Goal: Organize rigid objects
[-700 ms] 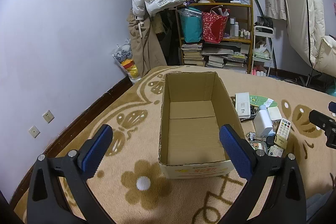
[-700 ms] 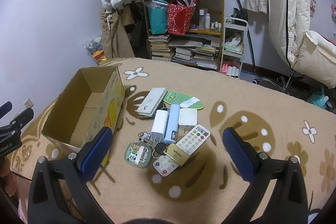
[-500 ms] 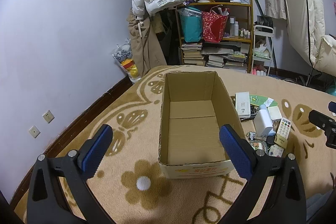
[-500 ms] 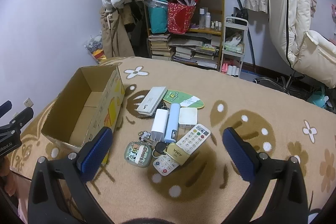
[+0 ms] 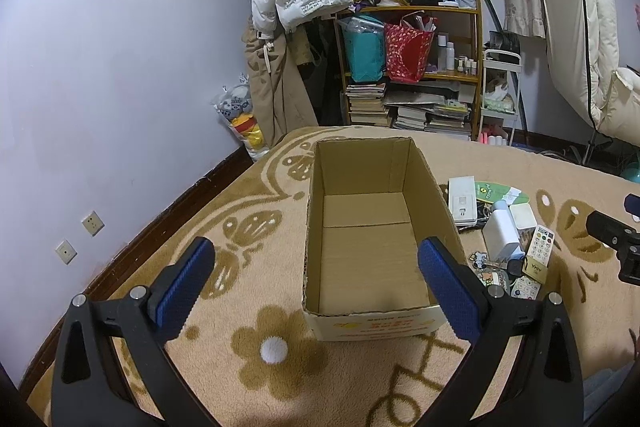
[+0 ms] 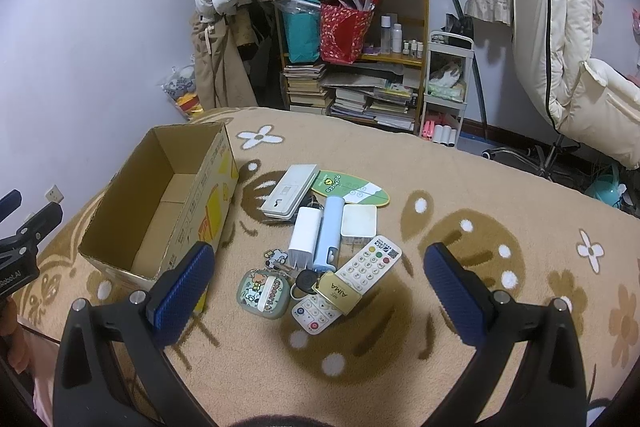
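Left gripper (image 5: 316,285) jaws fully apart, nothing between the pads, tilted down over the cardboard box (image 5: 372,239). Left wrist view: box sits open-topped on the beige flower-pattern blanket (image 5: 248,359), inside bare, near end just ahead of the fingertips. Pile of small items lies just right of the box, with a white power bank (image 5: 500,235) and a white remote (image 5: 540,245) visible; right gripper's tip pokes in at the right edge. Right wrist view: right gripper (image 6: 318,283) also spread wide, holding nothing, angled down at the pile. Between its fingers: white remote (image 6: 370,263), gold AIMA tag (image 6: 335,293), light-blue cylinder (image 6: 329,233), white power bank (image 6: 304,235), green cartoon case (image 6: 264,293), all touching or overlapping. Box (image 6: 168,203) is to the pile's left, close but apart. Bookshelf (image 6: 356,51) stands behind against the wall.
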`<state>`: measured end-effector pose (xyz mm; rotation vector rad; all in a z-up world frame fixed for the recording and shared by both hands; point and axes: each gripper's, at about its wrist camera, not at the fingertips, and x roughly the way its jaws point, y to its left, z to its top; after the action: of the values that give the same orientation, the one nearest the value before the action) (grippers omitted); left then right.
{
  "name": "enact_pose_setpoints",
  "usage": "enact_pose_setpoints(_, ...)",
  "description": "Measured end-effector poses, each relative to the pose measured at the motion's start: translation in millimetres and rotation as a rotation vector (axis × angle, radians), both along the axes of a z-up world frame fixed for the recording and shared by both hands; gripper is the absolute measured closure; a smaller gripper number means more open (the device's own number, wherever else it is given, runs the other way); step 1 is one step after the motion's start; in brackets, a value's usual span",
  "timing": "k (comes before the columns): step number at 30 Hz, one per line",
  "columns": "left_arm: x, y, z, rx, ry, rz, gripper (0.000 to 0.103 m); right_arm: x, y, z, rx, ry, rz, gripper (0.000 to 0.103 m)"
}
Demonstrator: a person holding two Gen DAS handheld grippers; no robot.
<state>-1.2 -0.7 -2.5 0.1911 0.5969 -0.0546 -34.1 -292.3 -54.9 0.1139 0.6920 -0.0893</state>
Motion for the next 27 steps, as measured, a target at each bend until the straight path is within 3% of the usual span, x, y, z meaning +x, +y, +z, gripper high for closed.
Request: enact_pose_setpoints(27, 0.2, -0.2, 0.2, 0.000, 0.001, 0.000, 0.002, 1.1, 7.7, -2.1, 0.000, 0.006, 0.006, 0.000)
